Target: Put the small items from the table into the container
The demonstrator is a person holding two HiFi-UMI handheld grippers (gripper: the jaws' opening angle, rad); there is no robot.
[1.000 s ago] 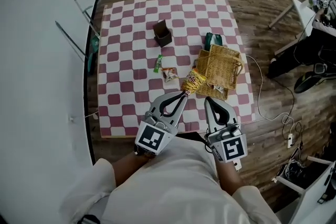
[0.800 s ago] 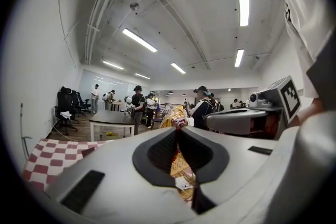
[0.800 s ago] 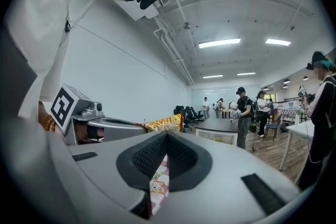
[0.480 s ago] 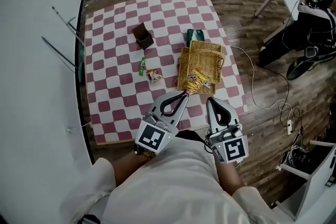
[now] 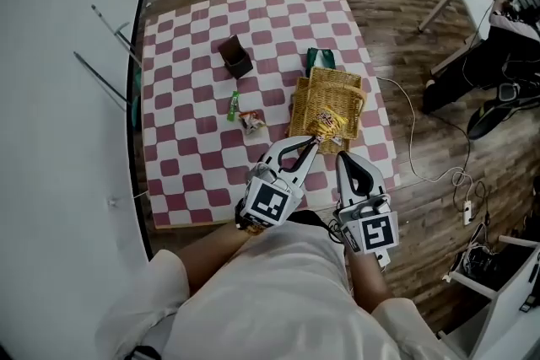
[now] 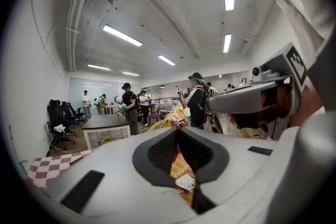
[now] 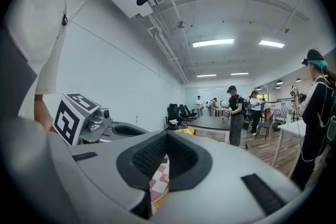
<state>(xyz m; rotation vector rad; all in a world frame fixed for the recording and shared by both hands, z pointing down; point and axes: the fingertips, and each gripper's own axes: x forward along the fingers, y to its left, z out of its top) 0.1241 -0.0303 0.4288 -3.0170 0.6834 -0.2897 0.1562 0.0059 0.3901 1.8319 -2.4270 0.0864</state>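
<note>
Midway, the left gripper [image 5: 312, 142] holds a yellow snack packet [image 5: 326, 127] clamped in its jaws above the wicker basket [image 5: 344, 90], the right gripper [image 5: 342, 158] has its jaws together on nothing, and a green tube [image 5: 232, 106] and a small wrapper [image 5: 251, 122] lie uncollected on the tabletop [image 5: 186, 149].

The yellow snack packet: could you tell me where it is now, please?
In the head view the yellow snack packet is held by the left gripper over the near edge of the woven wicker basket.

From above we look steeply down on the worktop [image 5: 194, 97], left hand-held gripper [image 5: 312, 141] and right hand-held gripper [image 5: 340, 154]. Their own cameras sit close behind the jaws, nearly level, each catching the other.
</note>
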